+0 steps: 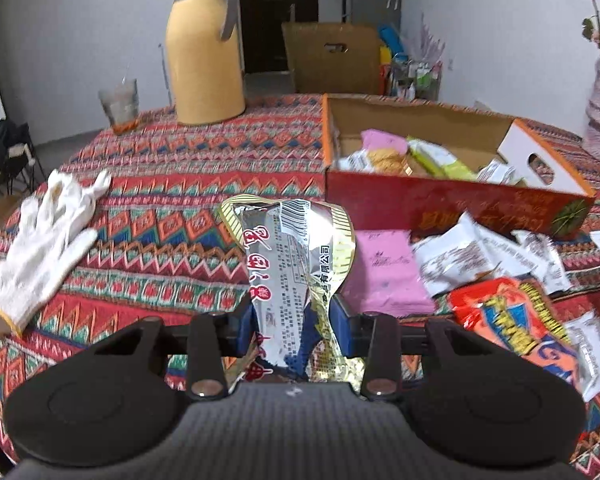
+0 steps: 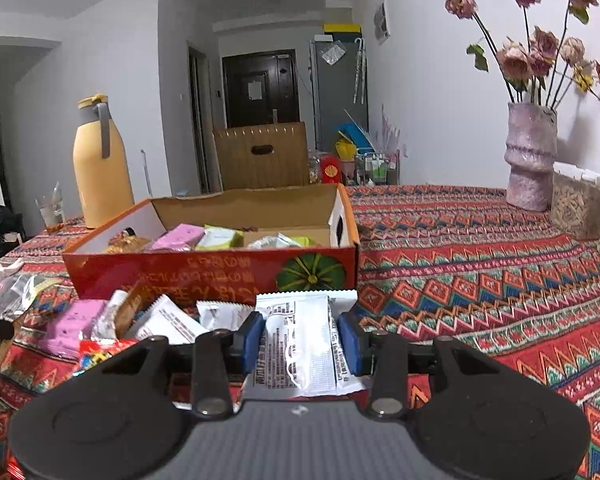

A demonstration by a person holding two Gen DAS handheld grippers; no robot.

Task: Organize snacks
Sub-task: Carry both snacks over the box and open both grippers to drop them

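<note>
The worktop (image 2: 480, 248) is covered with a cloth of red, blue and green zigzag patterns. On it stands a long red cardboard box (image 2: 204, 272) with an open top and a green pumpkin printed on its front wall. Inside the box lie several snack packets, among them a pink one (image 2: 180, 237) and a pale green one (image 2: 219, 238). Behind the box, at the far left, stands a tall yellow thermos jug (image 1: 206, 60) with a grey handle, and beside it a drinking glass (image 1: 119, 105). At the right edge stands a pale vase (image 2: 531, 156) with dried pink roses.

In front of the box a heap of loose snacks lies on the cloth: a flat pink packet (image 1: 384, 272), several white packets (image 1: 460, 256) and a red packet with blue and yellow print (image 1: 512, 316). A white cotton glove (image 1: 40, 248) lies well apart from them, on the left.

The left gripper (image 1: 293, 320) has its jaws narrow, pressed on the lower part of a silver and gold snack bag (image 1: 296, 256), which stands up crumpled above the cloth. The right gripper (image 2: 300, 344) has its jaws also narrow and holds a white snack packet (image 2: 300, 344) with black text, just in front of the red wall of the box
</note>
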